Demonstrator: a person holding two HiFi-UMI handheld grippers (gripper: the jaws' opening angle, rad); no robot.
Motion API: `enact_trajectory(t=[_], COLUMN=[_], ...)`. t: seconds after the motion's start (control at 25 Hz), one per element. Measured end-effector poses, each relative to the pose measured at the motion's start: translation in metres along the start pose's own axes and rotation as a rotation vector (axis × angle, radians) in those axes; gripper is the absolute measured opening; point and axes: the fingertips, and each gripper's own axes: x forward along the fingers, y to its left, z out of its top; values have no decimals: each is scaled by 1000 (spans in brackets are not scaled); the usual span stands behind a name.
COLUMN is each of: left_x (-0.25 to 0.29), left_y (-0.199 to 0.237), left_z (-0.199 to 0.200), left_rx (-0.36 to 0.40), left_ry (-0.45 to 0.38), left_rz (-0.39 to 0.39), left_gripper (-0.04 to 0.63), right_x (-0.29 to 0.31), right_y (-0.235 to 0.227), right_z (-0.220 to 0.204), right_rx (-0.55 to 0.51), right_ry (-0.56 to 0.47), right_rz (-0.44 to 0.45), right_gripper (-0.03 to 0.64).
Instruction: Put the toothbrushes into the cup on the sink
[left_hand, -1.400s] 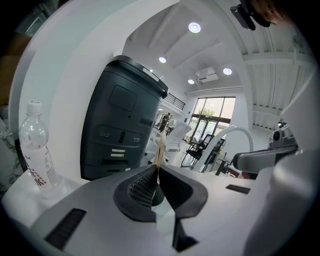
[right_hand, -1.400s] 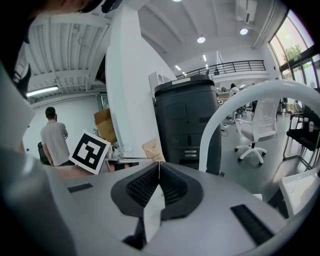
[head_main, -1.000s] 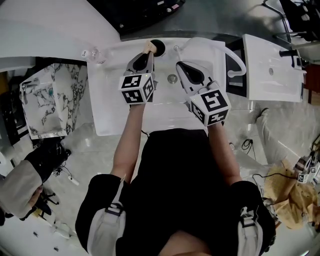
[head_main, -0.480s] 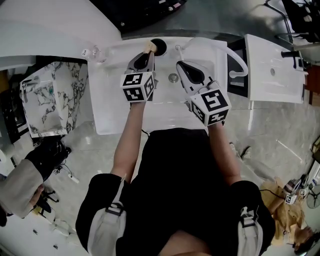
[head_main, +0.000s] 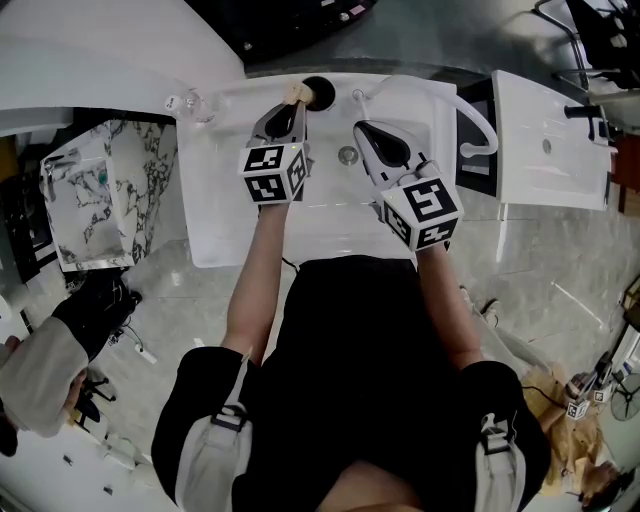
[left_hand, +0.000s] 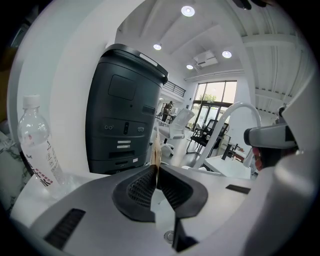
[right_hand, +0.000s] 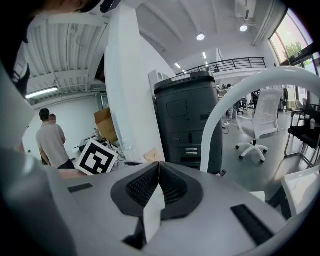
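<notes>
A black cup (head_main: 319, 92) stands at the back rim of the white sink (head_main: 222, 200). My left gripper (head_main: 297, 104) is just left of the cup, shut on a thin tan toothbrush (head_main: 294, 93) whose end sticks out past the tips. In the left gripper view the toothbrush (left_hand: 156, 149) rises from between the closed jaws of the left gripper (left_hand: 156, 168); the cup is hidden there. My right gripper (head_main: 358, 128) hovers over the basin, to the right of the cup, shut with nothing seen between its jaws. In its own view the right gripper (right_hand: 159, 165) shows closed pads.
A drain (head_main: 346, 155) lies in the basin between the grippers. A white arched faucet (right_hand: 235, 95) curves at the right. A clear water bottle (left_hand: 36, 142) stands at the sink's back left corner. A dark grey cabinet (left_hand: 125, 120) is behind. A second white basin (head_main: 545, 140) is at the far right.
</notes>
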Motion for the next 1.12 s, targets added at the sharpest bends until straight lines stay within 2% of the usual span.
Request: enact_trajectory(t=[0.6, 1.12], left_x=[-11, -48], left_y=[-5, -37], left_z=[5, 17], left_rx=[8, 69], left_ry=[-8, -61], left_rz=[16, 10], left_gripper=[18, 18], right_x=[-12, -54], right_y=[2, 21], right_z=[10, 14], right_rx=[-20, -45], right_ry=[-29, -97], right_rz=[2, -8], right_gripper=[31, 31])
